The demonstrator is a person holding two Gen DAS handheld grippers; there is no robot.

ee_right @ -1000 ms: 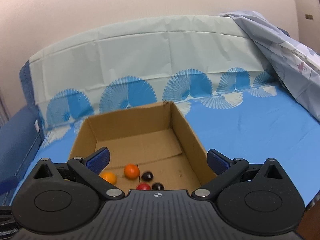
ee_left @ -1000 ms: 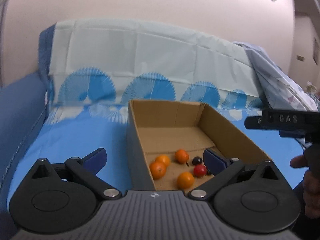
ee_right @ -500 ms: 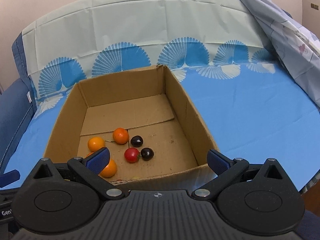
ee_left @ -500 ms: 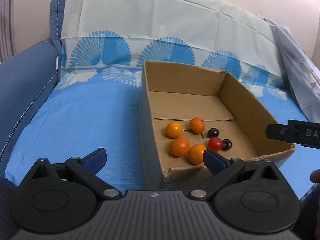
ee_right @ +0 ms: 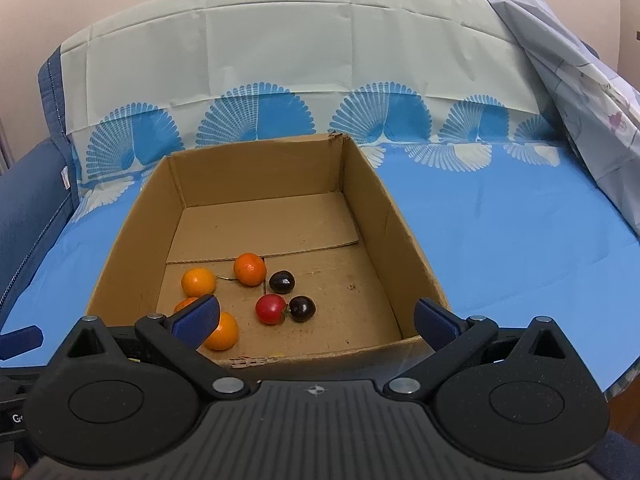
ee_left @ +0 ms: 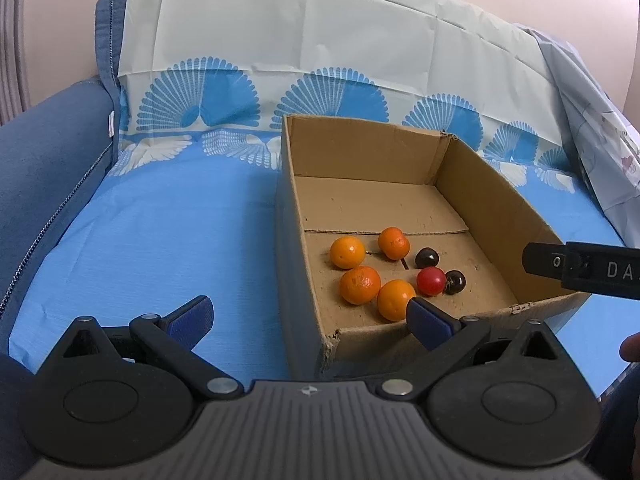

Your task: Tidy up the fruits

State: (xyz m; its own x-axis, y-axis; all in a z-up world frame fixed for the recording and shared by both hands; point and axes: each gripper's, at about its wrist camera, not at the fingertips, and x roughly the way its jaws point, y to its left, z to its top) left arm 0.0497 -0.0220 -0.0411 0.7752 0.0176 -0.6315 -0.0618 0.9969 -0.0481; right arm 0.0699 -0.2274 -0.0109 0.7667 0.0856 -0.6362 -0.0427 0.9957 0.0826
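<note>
An open cardboard box (ee_left: 500, 196) (ee_right: 132, 236) stands on a blue cloth. Inside lie several small oranges (ee_left: 360, 285) (ee_right: 250, 269), one red cherry (ee_left: 431, 281) (ee_right: 271, 309) and two dark cherries (ee_left: 427, 258) (ee_right: 302, 308). My left gripper (ee_left: 310, 318) is open and empty, above the box's near left corner. My right gripper (ee_right: 316, 318) is open and empty, above the box's near wall. The right gripper's body shows at the right edge of the left wrist view (ee_left: 580, 270).
The blue cloth (ee_left: 160, 240) (ee_right: 520, 220) covers a sofa seat, with a pale fan-patterned sheet (ee_left: 320, 60) up the backrest. A dark blue armrest (ee_left: 44, 140) is at left. A light floral cloth (ee_right: 580, 100) hangs at right.
Both grippers rose and tilted down over the last second, so the box's floor and all the fruit now show. Both stayed open. The fruit has not moved.
</note>
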